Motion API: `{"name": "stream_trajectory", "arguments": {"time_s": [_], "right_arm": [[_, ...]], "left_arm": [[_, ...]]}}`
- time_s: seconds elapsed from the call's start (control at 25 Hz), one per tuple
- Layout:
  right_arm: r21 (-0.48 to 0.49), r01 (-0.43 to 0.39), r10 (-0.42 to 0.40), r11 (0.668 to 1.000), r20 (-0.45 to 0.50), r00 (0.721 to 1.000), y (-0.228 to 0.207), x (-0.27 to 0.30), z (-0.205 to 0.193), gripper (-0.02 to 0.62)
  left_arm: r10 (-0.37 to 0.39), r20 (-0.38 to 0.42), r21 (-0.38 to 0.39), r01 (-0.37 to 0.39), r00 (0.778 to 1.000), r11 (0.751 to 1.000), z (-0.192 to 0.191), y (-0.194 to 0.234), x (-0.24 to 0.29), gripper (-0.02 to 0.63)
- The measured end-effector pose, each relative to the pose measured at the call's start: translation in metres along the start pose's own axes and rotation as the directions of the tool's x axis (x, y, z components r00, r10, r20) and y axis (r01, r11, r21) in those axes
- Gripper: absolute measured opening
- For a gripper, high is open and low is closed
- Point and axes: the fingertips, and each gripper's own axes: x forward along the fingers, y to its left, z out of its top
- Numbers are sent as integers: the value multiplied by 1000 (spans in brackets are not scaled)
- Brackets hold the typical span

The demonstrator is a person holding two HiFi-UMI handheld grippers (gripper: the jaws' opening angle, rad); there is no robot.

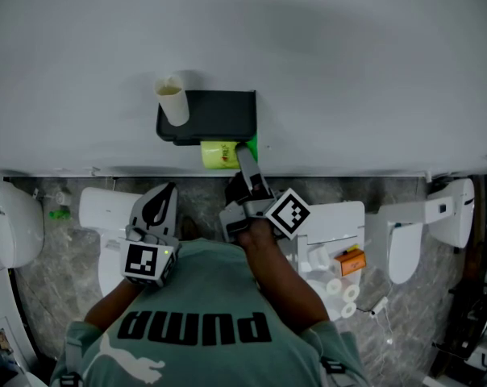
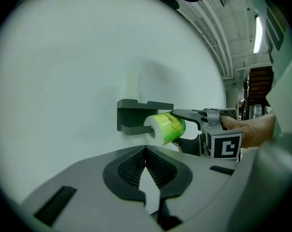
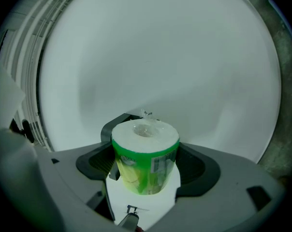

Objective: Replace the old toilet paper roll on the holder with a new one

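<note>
Roll sits clamped in outstretched right gripper.

holder largely behind roll, small items indistinct

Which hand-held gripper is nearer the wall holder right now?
Right. The right hand-held gripper is up at the holder, shut on the green-wrapped roll just under it; the left hand-held gripper hangs back, clear of it, jaws together, empty.
</note>
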Motion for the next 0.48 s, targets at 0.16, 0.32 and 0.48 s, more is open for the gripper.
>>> {"name": "stream_trajectory", "arguments": {"time_s": [0.16, 0.32, 0.48], "right_arm": [[7, -21, 21, 1000, -38, 999, 3, 6, -9, 396], [31, -39, 41, 999, -86, 995, 2, 15, -26, 396], [46, -53, 59, 998, -126, 990, 4, 19, -42, 396]], "left_arm": [[2, 3, -1, -2, 1000, 1000, 2, 1, 1, 3], [10, 14, -5, -10, 1000, 1000, 1, 5, 2, 3], [17, 13, -4, -17, 1000, 1000, 2, 6, 2, 3]]}}
